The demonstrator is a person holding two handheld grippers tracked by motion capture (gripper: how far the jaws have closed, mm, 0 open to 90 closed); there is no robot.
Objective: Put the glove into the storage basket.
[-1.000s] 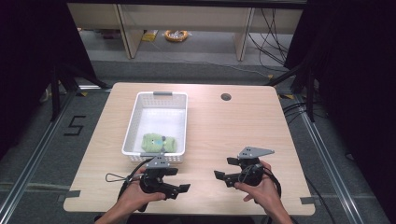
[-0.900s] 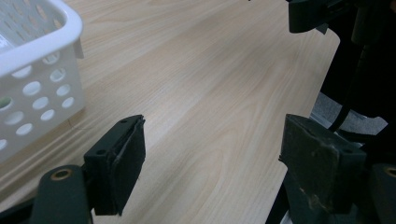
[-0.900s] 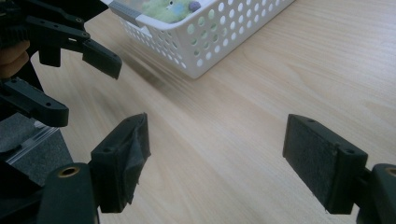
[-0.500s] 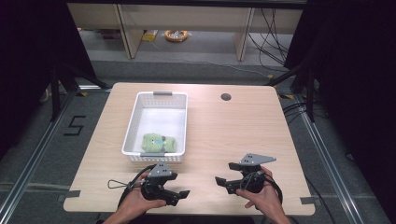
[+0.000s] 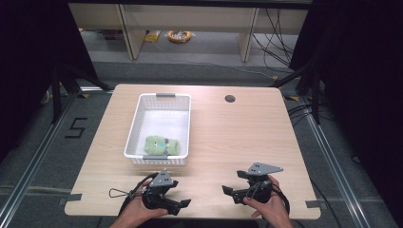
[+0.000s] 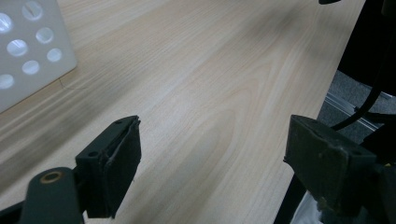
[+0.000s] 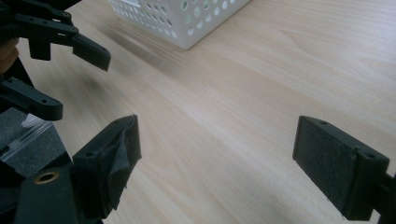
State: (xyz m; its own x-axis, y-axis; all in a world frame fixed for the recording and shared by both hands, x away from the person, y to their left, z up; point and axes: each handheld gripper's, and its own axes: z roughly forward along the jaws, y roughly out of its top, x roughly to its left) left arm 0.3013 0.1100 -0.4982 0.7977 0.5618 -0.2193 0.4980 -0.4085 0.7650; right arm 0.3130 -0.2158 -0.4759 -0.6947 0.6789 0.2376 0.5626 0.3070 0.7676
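The green soft toy [image 5: 161, 146] lies in the near end of the white perforated basket [image 5: 138, 123], against the basket's near wall. The basket stands on the left half of the bench [image 5: 237, 137], its long sides running from the near edge toward the far edge, its near wall a little way back from the near edge.

The left tongs [image 5: 183, 204] are held over the bench's near edge, just in front of the basket's near wall and apart from it. Their jaws point toward the right side of the bench, have just been opening and stand wide apart with nothing between them; the left gripper view shows bare wood between the pads [image 6: 122, 158] and a corner of the basket at upper left.

The right tongs [image 5: 228, 194] are held over the near edge on the right half of the bench, pointing left toward the left tongs, well apart from the basket. Their jaws have just been opening too and stand wide, gripping nothing; the right gripper view shows bare bench between them, with the left tongs [image 7: 86, 74] at upper left and the basket [image 7: 187, 18] beyond.

A round cable hole [image 5: 230, 99] sits near the bench's far edge, right of the basket.
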